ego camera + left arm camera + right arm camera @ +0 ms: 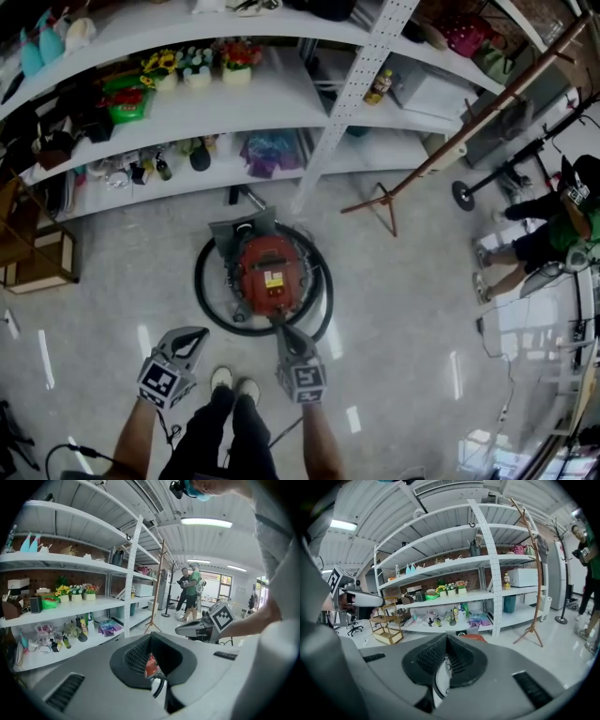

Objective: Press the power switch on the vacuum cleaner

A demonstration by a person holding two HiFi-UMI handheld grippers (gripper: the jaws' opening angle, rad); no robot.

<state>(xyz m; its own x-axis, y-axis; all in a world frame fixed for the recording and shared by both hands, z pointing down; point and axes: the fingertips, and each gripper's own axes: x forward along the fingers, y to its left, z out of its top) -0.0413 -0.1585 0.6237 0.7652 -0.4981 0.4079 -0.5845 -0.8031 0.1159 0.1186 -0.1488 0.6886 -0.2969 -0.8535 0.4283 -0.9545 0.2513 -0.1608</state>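
Red round canister vacuum cleaner sits on glossy pale floor, with a black ribbed hose coiled in 1 ring around it, just in front of curved white metal shelves. Right gripper has its grey jaws pressed together at the tips, empty, pointing at the vacuum's near edge; can't tell if touching. Left gripper also has tips together, empty, held apart from the vacuum.
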